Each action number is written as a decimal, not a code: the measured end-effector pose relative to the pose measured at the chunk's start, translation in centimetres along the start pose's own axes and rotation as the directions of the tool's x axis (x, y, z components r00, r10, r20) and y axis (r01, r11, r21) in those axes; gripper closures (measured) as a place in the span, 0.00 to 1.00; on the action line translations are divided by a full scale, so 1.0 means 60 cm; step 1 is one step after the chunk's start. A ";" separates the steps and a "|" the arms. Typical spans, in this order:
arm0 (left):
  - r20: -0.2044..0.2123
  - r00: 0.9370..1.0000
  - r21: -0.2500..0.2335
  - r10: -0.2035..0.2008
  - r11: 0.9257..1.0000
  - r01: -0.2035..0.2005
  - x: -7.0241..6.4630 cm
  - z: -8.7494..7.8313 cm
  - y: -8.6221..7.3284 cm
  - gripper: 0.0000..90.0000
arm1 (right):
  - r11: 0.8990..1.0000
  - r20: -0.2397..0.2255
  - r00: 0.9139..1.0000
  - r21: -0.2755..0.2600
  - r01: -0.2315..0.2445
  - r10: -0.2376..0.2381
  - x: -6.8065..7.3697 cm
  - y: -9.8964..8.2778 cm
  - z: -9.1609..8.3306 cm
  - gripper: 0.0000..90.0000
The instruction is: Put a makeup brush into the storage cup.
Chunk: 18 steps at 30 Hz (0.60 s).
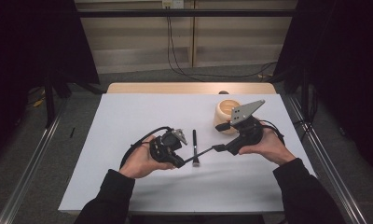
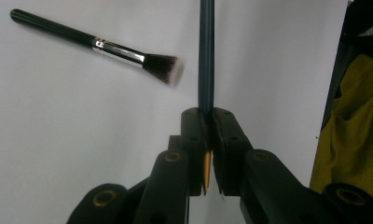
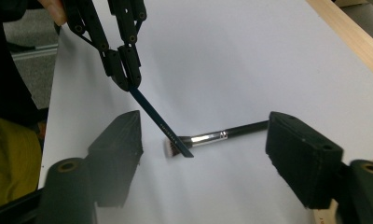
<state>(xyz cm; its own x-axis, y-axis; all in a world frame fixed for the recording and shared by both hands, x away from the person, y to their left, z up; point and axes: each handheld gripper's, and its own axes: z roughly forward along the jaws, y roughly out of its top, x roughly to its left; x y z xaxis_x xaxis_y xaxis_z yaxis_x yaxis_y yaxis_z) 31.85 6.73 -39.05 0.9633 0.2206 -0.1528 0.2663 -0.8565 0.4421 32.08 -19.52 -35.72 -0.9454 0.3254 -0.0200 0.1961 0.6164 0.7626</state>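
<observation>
White desk sheet (image 1: 142, 186) on a wooden table, dark curtains to either side, cables on the floor beyond.

Item 1: slim dark pencil-like stick (image 2: 206, 56). Pinched at its gold-tipped end by the left gripper (image 1: 179, 162), jaws pressed together on it. It juts out toward the right gripper (image 1: 217, 148) over the desk's middle, nearer the front edge. In the right gripper view its free end hangs above the brush's bristles.

Item 2: makeup brush (image 1: 195, 145), dark handle, silver ferrule. Lies flat near the desk's centre, untouched.

Item 3: tan round holder (image 1: 226, 112), toward the far right corner, upright; contents cannot be told.

Right gripper: jaws spread, nothing between the pads, facing the stick's free end.

Progress, as judged: stick lifted and offered for handover; the right gripper's taking of it, any placing in the holder and the brush all remain.
</observation>
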 end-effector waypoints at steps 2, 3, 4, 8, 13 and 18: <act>0.002 1.000 0.004 -0.003 1.000 0.003 -0.004 0.005 0.001 0.93 | 1.000 -0.011 1.000 0.026 0.010 -0.010 0.002 0.000 0.005 0.33; 0.007 1.000 0.014 0.009 1.000 -0.009 -0.004 0.006 0.001 0.93 | 0.999 -0.022 1.000 0.046 0.022 -0.021 0.003 -0.001 0.008 0.36; 0.010 1.000 0.022 0.014 1.000 -0.015 -0.005 0.009 0.002 0.93 | 0.998 -0.024 0.999 0.063 0.026 -0.024 0.005 -0.002 0.011 0.37; 0.021 0.999 0.050 0.032 0.998 -0.033 -0.010 0.020 0.006 0.93 | 0.987 -0.072 0.996 0.153 0.058 -0.047 0.011 -0.007 0.030 0.45; 0.041 0.998 0.075 0.046 0.996 -0.049 -0.016 0.031 0.008 0.93 | 0.974 -0.142 0.987 0.204 0.097 -0.069 0.018 -0.010 0.049 0.57; 0.063 0.997 0.088 0.054 0.994 -0.059 -0.018 0.037 0.009 0.93 | 0.961 -0.181 0.980 0.243 0.130 -0.087 0.024 -0.012 0.060 0.64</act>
<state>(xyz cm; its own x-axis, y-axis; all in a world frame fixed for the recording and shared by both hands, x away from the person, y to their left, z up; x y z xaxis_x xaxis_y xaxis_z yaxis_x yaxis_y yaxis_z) 30.87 4.97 -40.63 0.9722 0.1445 -0.1841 0.2048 -0.9060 0.3705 31.51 -16.92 -38.65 -0.9903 0.1355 0.0306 0.1284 0.8091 0.5734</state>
